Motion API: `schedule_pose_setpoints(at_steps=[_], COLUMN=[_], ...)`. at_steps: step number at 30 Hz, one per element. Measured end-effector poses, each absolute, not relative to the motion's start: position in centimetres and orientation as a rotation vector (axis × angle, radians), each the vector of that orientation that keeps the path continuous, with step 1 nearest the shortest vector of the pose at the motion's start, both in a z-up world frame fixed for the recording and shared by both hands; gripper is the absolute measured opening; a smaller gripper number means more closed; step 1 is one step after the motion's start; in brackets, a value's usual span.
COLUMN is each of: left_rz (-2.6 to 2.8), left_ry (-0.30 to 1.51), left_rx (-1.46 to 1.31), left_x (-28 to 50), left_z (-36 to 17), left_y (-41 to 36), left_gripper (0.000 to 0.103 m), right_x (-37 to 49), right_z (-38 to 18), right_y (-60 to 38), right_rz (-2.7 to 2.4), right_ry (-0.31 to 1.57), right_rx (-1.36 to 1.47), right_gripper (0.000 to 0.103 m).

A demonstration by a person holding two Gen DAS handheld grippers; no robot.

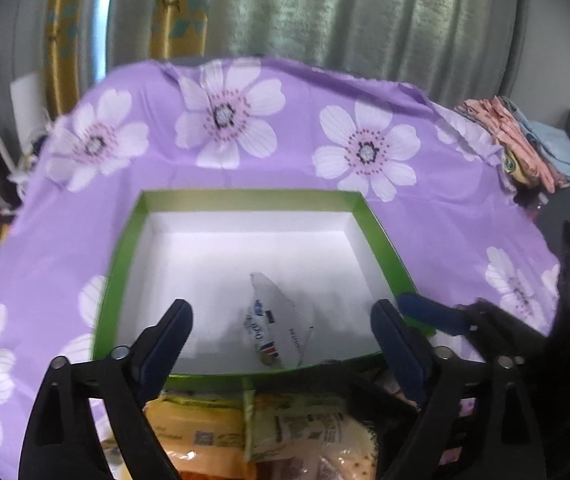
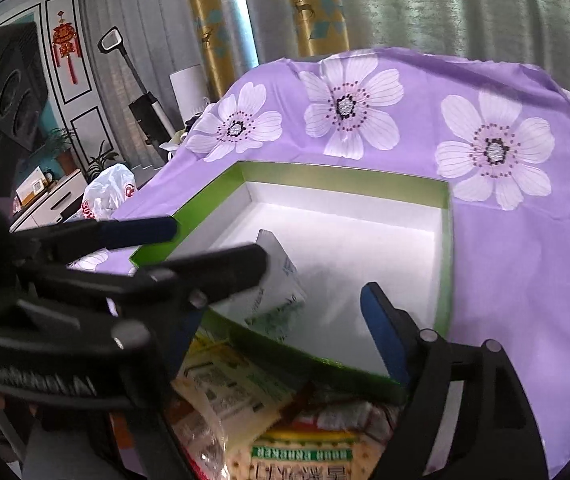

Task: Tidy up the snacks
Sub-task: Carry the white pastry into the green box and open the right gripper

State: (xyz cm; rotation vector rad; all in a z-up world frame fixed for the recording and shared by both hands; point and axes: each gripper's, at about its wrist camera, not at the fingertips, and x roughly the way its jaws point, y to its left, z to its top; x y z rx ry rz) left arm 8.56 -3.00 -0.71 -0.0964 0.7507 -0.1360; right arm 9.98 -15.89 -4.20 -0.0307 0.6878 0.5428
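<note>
Purple floral cloth point(image 1: 285, 176) under green box point(image 1: 117, 280); grey curtains point(image 1: 365, 12) behind.

snack packets point(image 1: 285, 432) cut off below, packet print point(image 2: 303, 464) blurred

White snack packet point(image 2: 281, 284) lies in the green box point(image 2: 447, 264) — on purple cloth point(image 2: 525, 280).

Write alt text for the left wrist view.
A white snack packet lies alone in an open green box with a white inside, on a purple flowered cloth. The left gripper hangs over the box's near edge, jaws open around nothing; the right gripper reaches in from the right. More snack packets sit below in front.
</note>
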Motion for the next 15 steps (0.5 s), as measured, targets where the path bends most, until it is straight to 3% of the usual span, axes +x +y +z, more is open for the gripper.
schedule_pose_setpoints(at_steps=[8, 15], left_rz=[-0.095, -0.076], left_ry=[0.655, 0.633], left_rx=[-0.043, -0.040], left_x=[4.6, 1.7], left_z=[2.0, 3.4], left_y=[-3.0, -3.0], left_gripper=[0.100, 0.100], right_x=[6.0, 2.3], right_z=[-2.4, -1.0], right_y=[-18.1, -18.7], right_rz=[0.522, 0.523], right_ry=[0.645, 0.629], right_rx=[0.003, 0.009], right_gripper=[0.097, 0.099])
